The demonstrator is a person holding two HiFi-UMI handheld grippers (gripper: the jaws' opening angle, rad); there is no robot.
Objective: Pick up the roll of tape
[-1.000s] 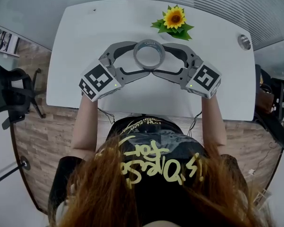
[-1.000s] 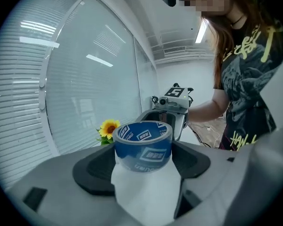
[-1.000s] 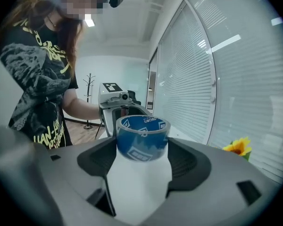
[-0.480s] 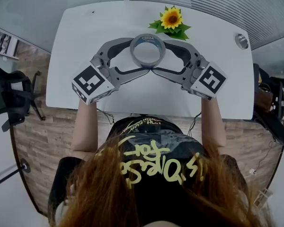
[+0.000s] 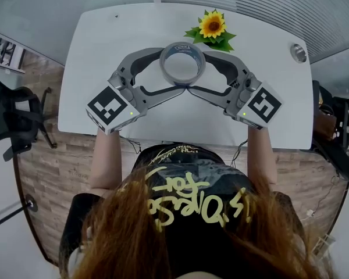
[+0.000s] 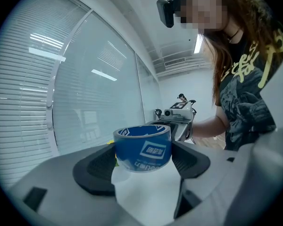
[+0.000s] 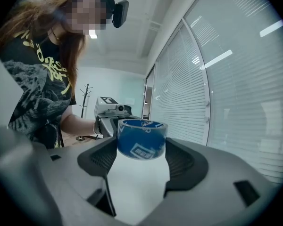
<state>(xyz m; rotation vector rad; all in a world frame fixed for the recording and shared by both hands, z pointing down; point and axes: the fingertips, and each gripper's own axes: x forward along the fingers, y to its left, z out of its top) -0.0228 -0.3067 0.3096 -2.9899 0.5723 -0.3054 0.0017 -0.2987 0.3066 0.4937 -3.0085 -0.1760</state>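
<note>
The roll of blue tape (image 5: 182,46) hangs above the white table (image 5: 99,57), clamped from both sides. My left gripper (image 5: 171,71) comes in from the left and my right gripper (image 5: 198,72) from the right; each has its far jaw on the roll's upper side and its near jaw under its near edge. In the left gripper view the roll of tape (image 6: 143,149) fills the gap between the black pads (image 6: 96,168) of my left gripper (image 6: 143,160). The right gripper view shows the roll of tape (image 7: 141,142) likewise wedged in my right gripper (image 7: 141,157).
A sunflower with green leaves (image 5: 212,25) stands just behind the roll at the table's far edge. A round silver cap (image 5: 298,52) sits at the far right corner. A black office chair (image 5: 11,118) is to the left, dark bags (image 5: 331,127) to the right.
Both grippers and the roll between them have risen toward the camera and shifted slightly away; the marker cubes look larger and have swung outward.
</note>
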